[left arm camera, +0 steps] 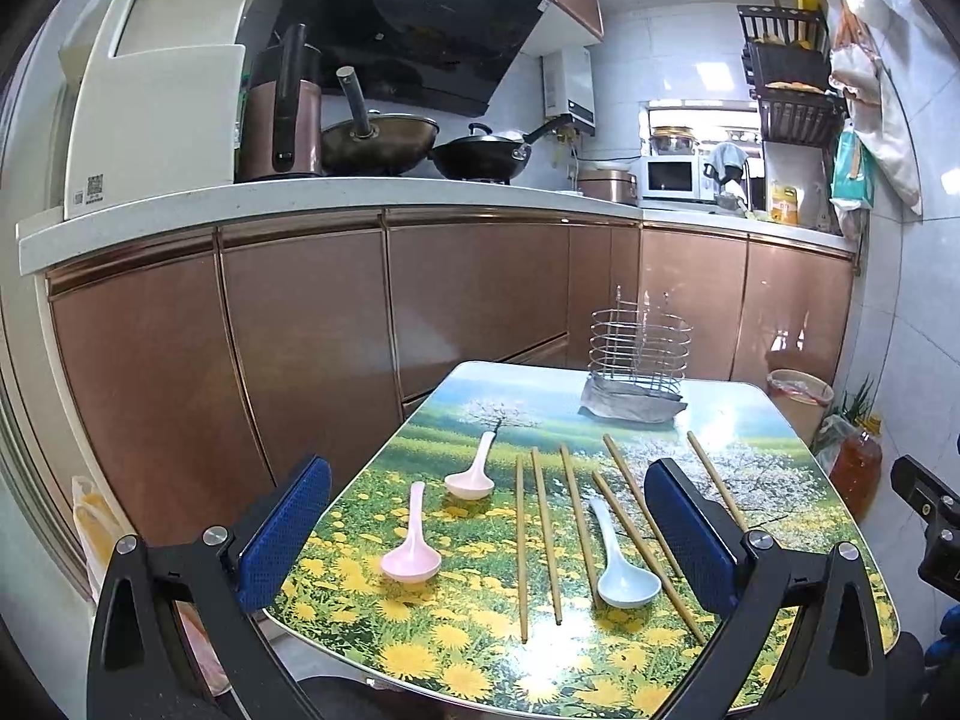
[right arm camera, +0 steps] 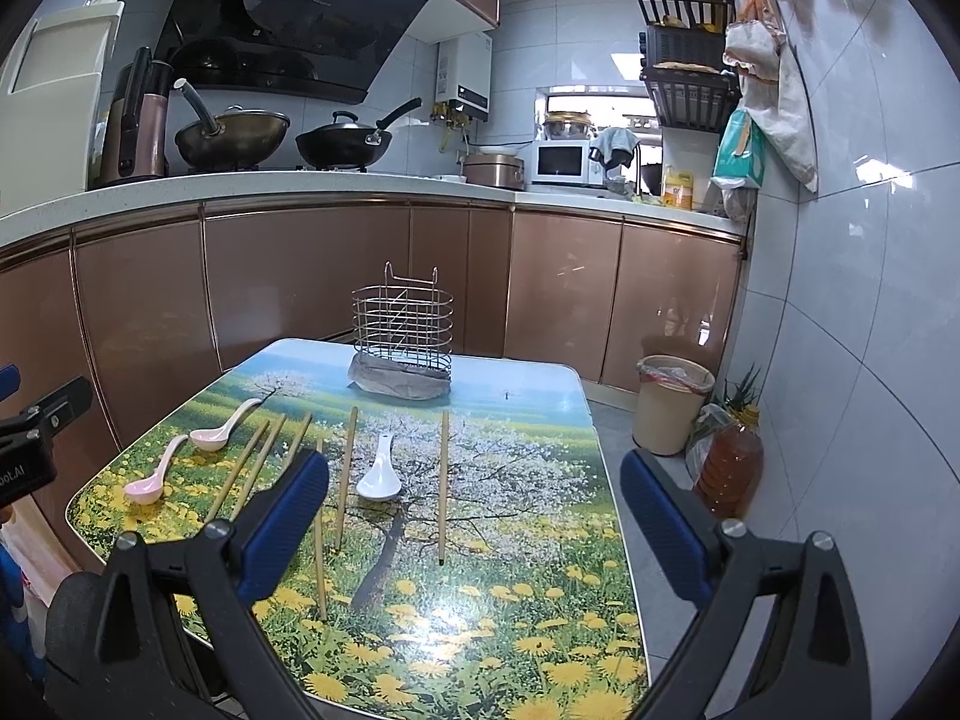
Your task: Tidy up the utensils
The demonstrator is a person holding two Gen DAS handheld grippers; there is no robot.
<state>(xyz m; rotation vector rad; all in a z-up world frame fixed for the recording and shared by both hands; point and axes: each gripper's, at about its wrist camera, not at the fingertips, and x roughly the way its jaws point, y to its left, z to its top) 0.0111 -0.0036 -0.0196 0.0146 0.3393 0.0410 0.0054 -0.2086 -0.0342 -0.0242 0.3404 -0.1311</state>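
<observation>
Two pink spoons (left arm camera: pixel 411 552) (left arm camera: pixel 474 471), a pale blue spoon (left arm camera: pixel 621 567) and several wooden chopsticks (left arm camera: pixel 546 534) lie on the flower-print table (left arm camera: pixel 456 648). A wire utensil holder (left arm camera: pixel 639 351) stands empty on a grey cloth at the table's far end. My left gripper (left arm camera: pixel 489 531) is open and empty above the near edge. In the right wrist view the spoons (right arm camera: pixel 379 471) (right arm camera: pixel 150 477), chopsticks (right arm camera: pixel 443 474) and holder (right arm camera: pixel 403 327) show too. My right gripper (right arm camera: pixel 474 507) is open and empty above the table's near right part.
Brown cabinets (left arm camera: pixel 300 348) and a white counter with woks run behind the table. A beige waste bin (right arm camera: pixel 672 402) and an oil bottle (right arm camera: pixel 729 468) stand on the floor to the right, by the tiled wall.
</observation>
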